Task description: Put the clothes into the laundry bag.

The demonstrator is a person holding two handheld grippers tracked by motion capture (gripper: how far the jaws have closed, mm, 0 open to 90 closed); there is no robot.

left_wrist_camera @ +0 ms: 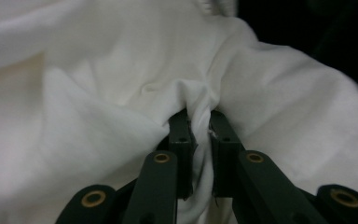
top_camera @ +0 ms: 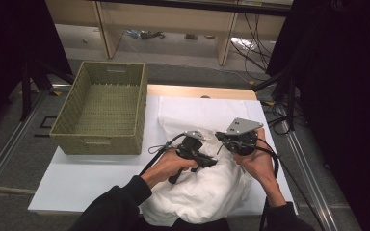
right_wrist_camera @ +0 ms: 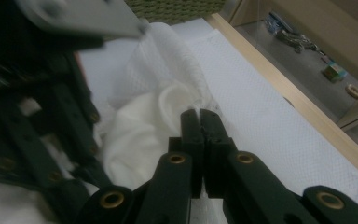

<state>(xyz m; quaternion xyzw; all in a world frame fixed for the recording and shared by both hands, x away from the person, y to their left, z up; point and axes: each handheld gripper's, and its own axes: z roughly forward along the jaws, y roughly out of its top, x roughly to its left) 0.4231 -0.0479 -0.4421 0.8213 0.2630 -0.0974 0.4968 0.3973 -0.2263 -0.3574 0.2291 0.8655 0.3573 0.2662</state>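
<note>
Setup is a pale wooden table [top_camera: 197, 91] mostly covered by a flat white sheet [top_camera: 86, 175], sitting in a dim room with dark curtains on both sides and light wood shelving along the back wall. There's grey floor around it and some cables trailing off on the right.

On the far left part of the table sits a rectangular olive-green woven basket [top_camera: 101, 108], well apart from the action.

The main thing is a big crumpled white cloth [top_camera: 207, 185], soft cotton-looking stuff, bunched up at the near edge of the table right in front of the person, with part of it spilling over the edge toward them. It also spreads back toward the middle of the table.

The left gripper [top_camera: 207, 162], black with a cable looping off it, is down on top of the heap. In the left gripper view its tool end [left_wrist_camera: 199, 128] is clamped on a pinched ridge of the cloth [left_wrist_camera: 121, 93], with fabric running down between the two pads.

The right gripper [top_camera: 224, 139], the one with the grey three-cornered plate on top, sits just beside the left one over the far part of the heap. In the right gripper view its tool end [right_wrist_camera: 199, 122] looks clenched tight, pads pressed together. There's cloth [right_wrist_camera: 140, 135] right behind the tips, but I honestly can't tell if any of it is caught in there.
</note>
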